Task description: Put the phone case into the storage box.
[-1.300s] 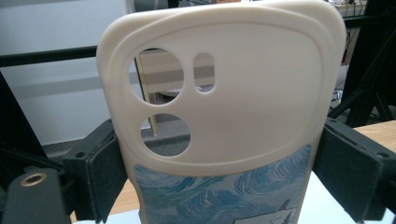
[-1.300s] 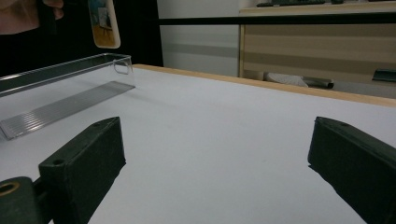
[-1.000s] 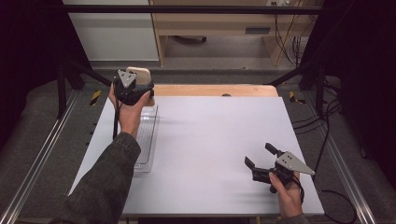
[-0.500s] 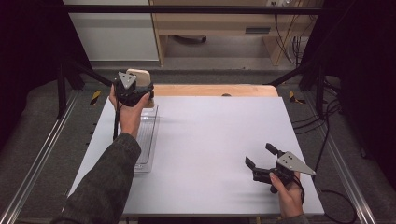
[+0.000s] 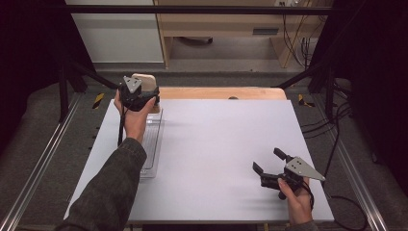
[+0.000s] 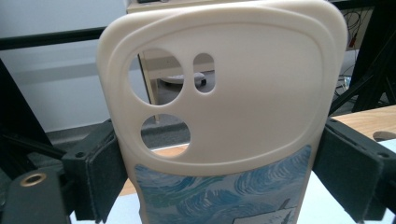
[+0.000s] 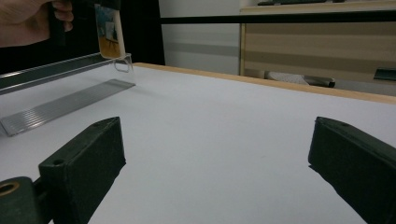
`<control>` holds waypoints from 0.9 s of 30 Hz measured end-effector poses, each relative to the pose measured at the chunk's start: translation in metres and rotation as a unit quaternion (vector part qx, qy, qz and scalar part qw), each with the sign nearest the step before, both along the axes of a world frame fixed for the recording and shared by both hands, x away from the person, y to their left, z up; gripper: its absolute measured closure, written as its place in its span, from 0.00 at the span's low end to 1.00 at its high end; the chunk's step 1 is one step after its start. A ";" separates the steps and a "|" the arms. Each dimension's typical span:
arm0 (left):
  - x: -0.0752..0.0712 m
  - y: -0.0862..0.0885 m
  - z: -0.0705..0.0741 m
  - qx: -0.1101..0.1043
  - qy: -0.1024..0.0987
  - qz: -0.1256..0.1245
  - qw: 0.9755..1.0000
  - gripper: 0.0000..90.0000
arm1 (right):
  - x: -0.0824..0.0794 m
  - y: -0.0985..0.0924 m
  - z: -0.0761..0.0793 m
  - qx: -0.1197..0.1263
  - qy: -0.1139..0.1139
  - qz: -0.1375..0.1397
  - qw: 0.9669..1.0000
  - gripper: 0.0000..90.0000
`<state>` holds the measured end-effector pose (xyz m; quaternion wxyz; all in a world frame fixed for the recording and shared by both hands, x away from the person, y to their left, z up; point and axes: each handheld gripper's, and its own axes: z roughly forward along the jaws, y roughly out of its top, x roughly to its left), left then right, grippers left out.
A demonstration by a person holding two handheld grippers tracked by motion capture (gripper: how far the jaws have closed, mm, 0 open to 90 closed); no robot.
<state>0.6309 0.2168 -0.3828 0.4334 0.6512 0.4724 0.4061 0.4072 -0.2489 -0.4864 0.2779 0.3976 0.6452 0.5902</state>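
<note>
Your left gripper clamps the cream phone case by its long edges, lifted at the table's ten o'clock above the clear rack. It looks light and flexible, so squeeze gently near the solid lower half. Your right gripper rests unclenched at four o'clock.

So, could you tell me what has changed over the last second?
Almost nothing: the left gripper keeps the phone case clamped above the far end of the clear rack, with no visible shift. The right gripper stays open, low over the table.
</note>
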 end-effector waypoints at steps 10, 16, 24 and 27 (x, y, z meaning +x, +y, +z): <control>0.000 0.001 -0.004 -0.002 0.003 0.000 1.000 0.11 | 0.000 0.001 0.000 0.001 0.001 0.003 1.000 0.04; 0.001 0.000 -0.008 0.001 0.007 0.001 1.000 0.11 | 0.001 0.001 -0.001 0.000 0.002 0.004 1.000 0.04; 0.002 0.000 -0.016 0.008 0.014 0.002 1.000 0.11 | 0.000 0.000 -0.002 0.002 0.004 0.004 1.000 0.04; 0.002 -0.001 -0.017 0.010 0.015 -0.001 1.000 0.11 | 0.000 0.000 -0.002 0.002 0.004 0.003 1.000 0.04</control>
